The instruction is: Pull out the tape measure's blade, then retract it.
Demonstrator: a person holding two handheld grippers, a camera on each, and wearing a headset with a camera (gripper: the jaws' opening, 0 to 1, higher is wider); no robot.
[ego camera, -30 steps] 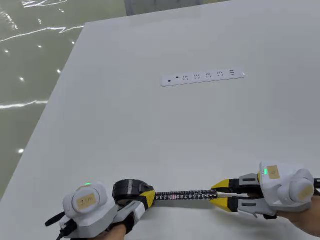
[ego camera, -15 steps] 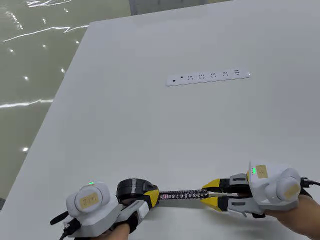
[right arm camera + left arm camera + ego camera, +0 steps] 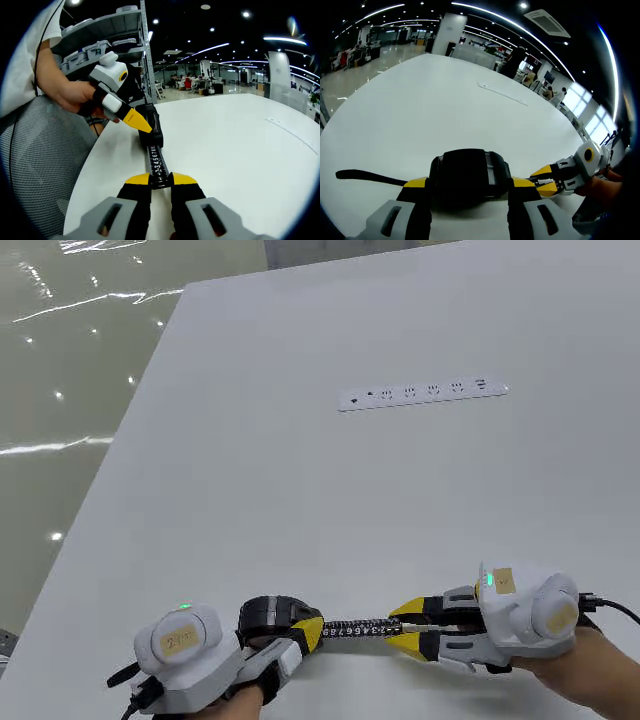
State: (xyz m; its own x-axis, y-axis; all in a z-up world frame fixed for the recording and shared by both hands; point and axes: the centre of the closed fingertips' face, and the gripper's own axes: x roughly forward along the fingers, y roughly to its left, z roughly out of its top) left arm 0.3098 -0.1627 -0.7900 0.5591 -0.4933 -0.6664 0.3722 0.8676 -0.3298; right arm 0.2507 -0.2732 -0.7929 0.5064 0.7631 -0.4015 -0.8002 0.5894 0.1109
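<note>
A black tape measure case [image 3: 268, 618] lies near the table's front edge, and my left gripper [image 3: 292, 638] is shut on it; in the left gripper view the case [image 3: 469, 173] sits between the yellow-tipped jaws. A short length of dark blade [image 3: 360, 628] with white numbers runs right from the case. My right gripper [image 3: 404, 625] is shut on the blade's end; the right gripper view shows the blade [image 3: 156, 166] pinched between the fingertips and leading to the case [image 3: 151, 123] and the left gripper [image 3: 131, 119].
A white power strip [image 3: 423, 394] lies flat toward the back of the white table [image 3: 300, 480], far from both grippers. The table's left edge drops to a glossy floor [image 3: 60, 370]. A black wrist strap [image 3: 367, 176] trails left from the case.
The right gripper has moved left toward the case with the blade's end in it, so the exposed blade is shorter. The left gripper and case have stayed put.
</note>
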